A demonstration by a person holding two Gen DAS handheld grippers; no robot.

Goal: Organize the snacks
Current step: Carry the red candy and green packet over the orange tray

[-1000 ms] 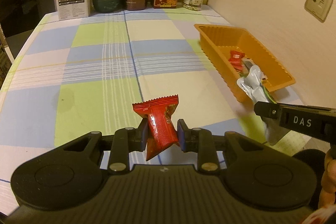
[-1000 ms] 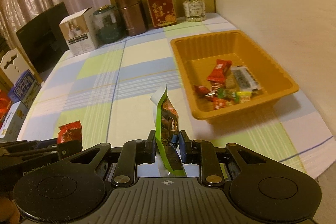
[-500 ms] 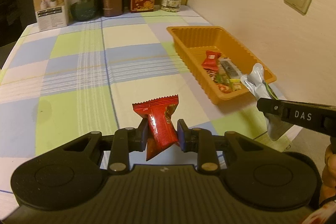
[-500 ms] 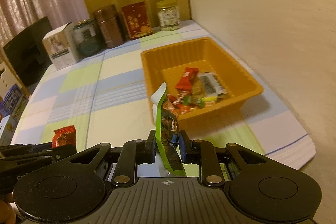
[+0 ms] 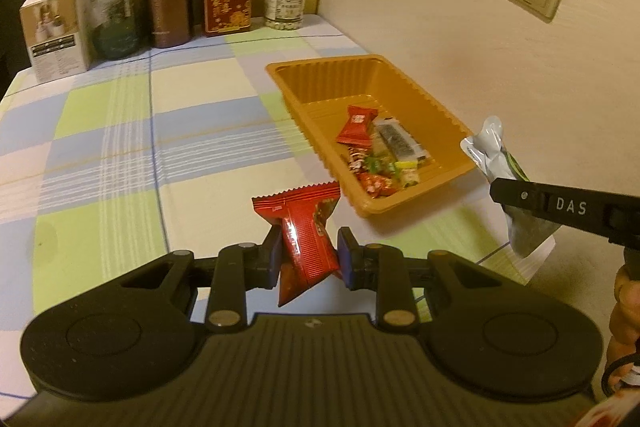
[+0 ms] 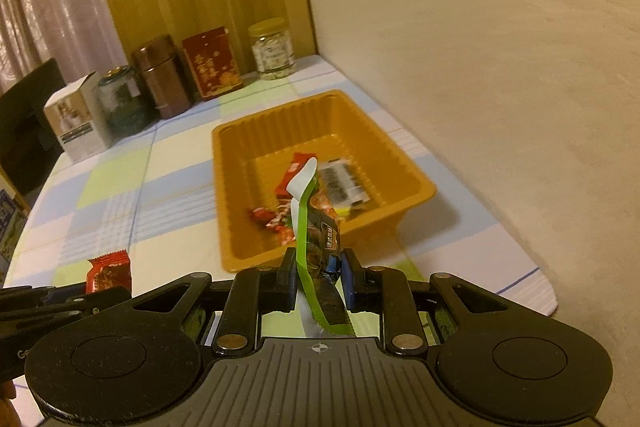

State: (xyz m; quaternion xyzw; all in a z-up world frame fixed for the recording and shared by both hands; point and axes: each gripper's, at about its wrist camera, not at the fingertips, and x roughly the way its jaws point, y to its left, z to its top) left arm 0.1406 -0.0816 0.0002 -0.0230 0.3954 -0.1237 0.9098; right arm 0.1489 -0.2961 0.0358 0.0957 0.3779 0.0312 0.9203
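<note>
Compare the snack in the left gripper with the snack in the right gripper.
The red packet in the left gripper is short and squat with a flared zigzag top; the green-edged packet in the right gripper is long and narrow. The red packet is red all over; the green-edged one is dark with a pale top. Both stand upright, clamped, outside the orange tray.

The left gripper (image 5: pixel 307 259) is matte black plastic: a ribbed housing, two round side discs, brass-coloured screws at the finger pivots and dark blue pads (image 5: pixel 346 259). The right gripper (image 6: pixel 319 279) looks the same; its finger (image 5: pixel 560 207) carries white "DAS" lettering.
</note>
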